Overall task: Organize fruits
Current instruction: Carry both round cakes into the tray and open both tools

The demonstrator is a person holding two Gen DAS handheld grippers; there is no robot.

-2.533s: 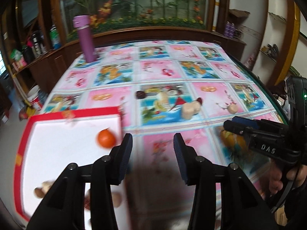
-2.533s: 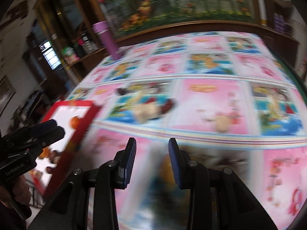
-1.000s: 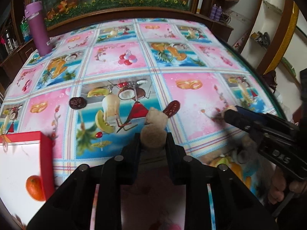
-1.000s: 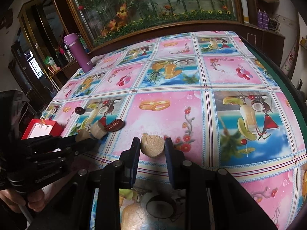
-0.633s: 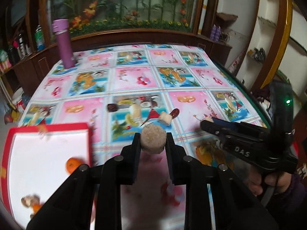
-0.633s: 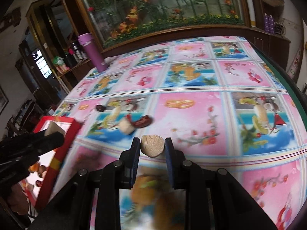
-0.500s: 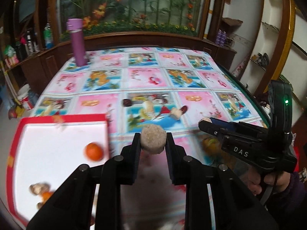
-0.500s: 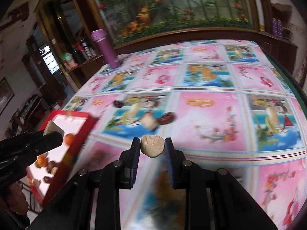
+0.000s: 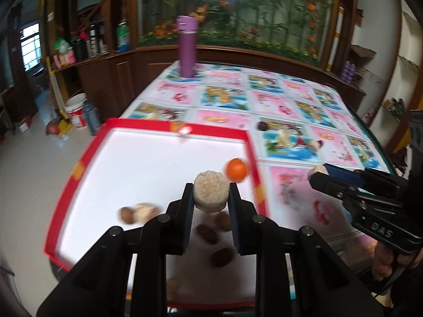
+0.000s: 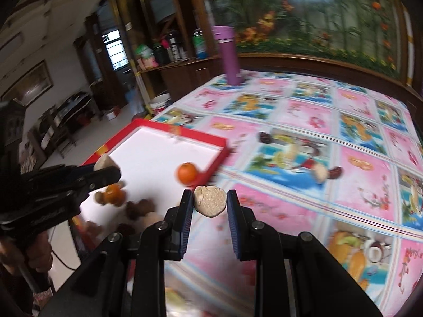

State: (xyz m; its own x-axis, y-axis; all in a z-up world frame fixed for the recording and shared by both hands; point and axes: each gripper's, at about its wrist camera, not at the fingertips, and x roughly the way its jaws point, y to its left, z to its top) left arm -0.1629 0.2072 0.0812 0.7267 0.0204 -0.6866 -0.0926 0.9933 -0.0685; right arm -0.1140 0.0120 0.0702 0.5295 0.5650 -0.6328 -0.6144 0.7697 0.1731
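Note:
My left gripper (image 9: pixel 211 195) is shut on a round tan fruit piece (image 9: pixel 211 190) and holds it above the red-rimmed white tray (image 9: pixel 87 155). My right gripper (image 10: pixel 210 203) is shut on a second tan fruit piece (image 10: pixel 210 201) above the tablecloth, just right of the tray (image 10: pixel 216 155). An orange (image 9: pixel 236 169) lies near the tray's right rim, with several brown and tan fruits (image 9: pixel 137 212) nearer me. On the cloth lie a tan piece (image 10: pixel 320 172) beside a dark red date (image 10: pixel 335 172), and a dark fruit (image 10: pixel 264 137).
A purple flask (image 9: pixel 187 50) stands at the table's far left corner. The tray sits at the table's left edge, with floor, a white bucket (image 9: pixel 76 112) and cabinets beyond. The fruit-print tablecloth (image 10: pixel 357 158) stretches right and back.
Both grippers closed on tan fruit pieces on the cloth, lifted them, and swung left. My left gripper now hangs over the tray; my right one has come up beside it.

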